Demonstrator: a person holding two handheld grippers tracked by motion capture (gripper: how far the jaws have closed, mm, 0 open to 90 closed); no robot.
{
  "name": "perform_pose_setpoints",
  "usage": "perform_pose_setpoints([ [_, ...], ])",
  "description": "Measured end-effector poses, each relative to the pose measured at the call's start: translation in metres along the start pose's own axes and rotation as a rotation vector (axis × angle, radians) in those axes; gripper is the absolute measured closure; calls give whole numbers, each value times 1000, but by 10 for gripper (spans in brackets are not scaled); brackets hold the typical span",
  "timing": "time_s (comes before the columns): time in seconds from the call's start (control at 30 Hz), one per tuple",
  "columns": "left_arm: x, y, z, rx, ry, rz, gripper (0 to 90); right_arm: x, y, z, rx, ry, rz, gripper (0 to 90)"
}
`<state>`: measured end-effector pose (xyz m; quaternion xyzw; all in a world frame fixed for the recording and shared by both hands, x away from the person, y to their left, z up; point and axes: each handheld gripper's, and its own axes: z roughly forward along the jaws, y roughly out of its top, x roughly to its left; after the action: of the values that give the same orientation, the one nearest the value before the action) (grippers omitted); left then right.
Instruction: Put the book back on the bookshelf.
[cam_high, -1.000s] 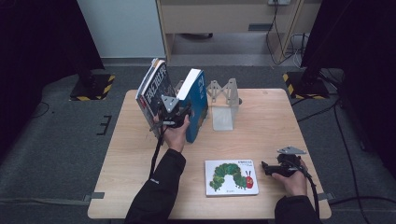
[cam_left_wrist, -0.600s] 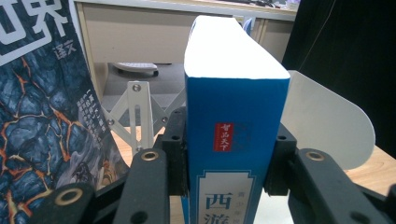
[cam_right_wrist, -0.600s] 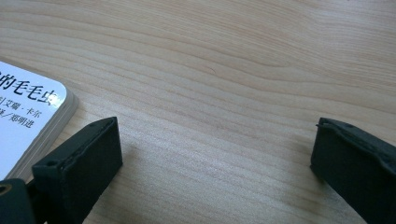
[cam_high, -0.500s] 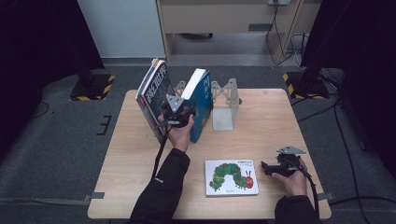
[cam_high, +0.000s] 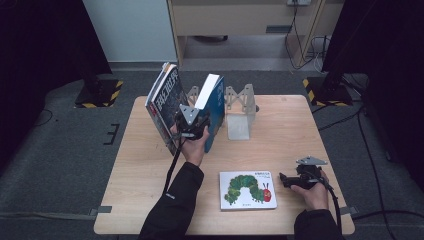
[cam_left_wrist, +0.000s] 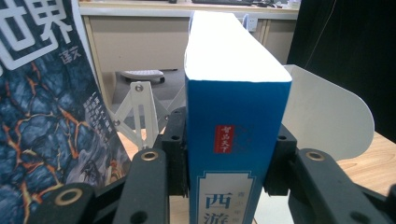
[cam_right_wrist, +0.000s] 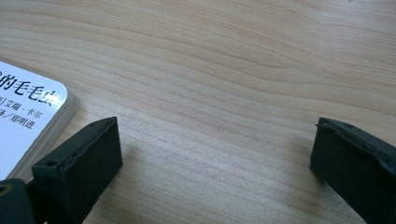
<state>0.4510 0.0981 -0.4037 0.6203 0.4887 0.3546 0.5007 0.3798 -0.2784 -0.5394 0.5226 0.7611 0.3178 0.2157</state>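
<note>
Left hand-held gripper (cam_high: 192, 125) clamped the blue book's (cam_left_wrist: 236, 130) spine, book upright between the dark-covered book (cam_high: 164, 102) and white bookend (cam_high: 239, 117); right hand-held gripper (cam_right_wrist: 215, 158) rested spread wide on tabletop (cam_high: 300, 125), just beside the caterpillar book (cam_high: 247, 190).

A light wooden bench (cam_high: 150, 190) stands on grey floor (cam_high: 50, 165). Toward its far side a dark-covered book (cam_high: 164, 107) leans, tilted, with a blue book (cam_high: 216, 107) near it on the right. Just right of that stands a white metal bookend (cam_high: 239, 117). Near the front edge a white picture book (cam_high: 247, 190) with a green caterpillar lies flat, well apart from the others.
</note>
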Motion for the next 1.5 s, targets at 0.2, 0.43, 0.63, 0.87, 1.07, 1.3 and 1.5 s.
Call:
perform_pose_setpoints([
  [0.2, -4, 0, 5, -7, 13, 0, 605, 0, 0, 0, 3, 5, -3, 21],
  [0.43, -4, 1, 10, -15, 13, -7, 605, 0, 1, 1, 4, 11, -5, 21],
  [0.63, -2, 6, 18, -9, -2, -14, 604, 0, 2, 1, 5, 13, -3, 21],
  [0.87, -5, 4, 14, 3, -15, 0, 603, 0, 2, 1, 5, 13, -5, 20],
  [1.07, -4, 2, 8, 9, -30, 10, 598, 0, 2, 1, 5, 12, -6, 20],
  [1.3, 1, -14, -3, 40, -90, -15, 542, 0, 2, 1, 5, 12, -6, 21],
  [1.5, 7, -27, -5, 62, -119, -41, 582, 0, 1, 1, 1, 8, -14, 25],
])
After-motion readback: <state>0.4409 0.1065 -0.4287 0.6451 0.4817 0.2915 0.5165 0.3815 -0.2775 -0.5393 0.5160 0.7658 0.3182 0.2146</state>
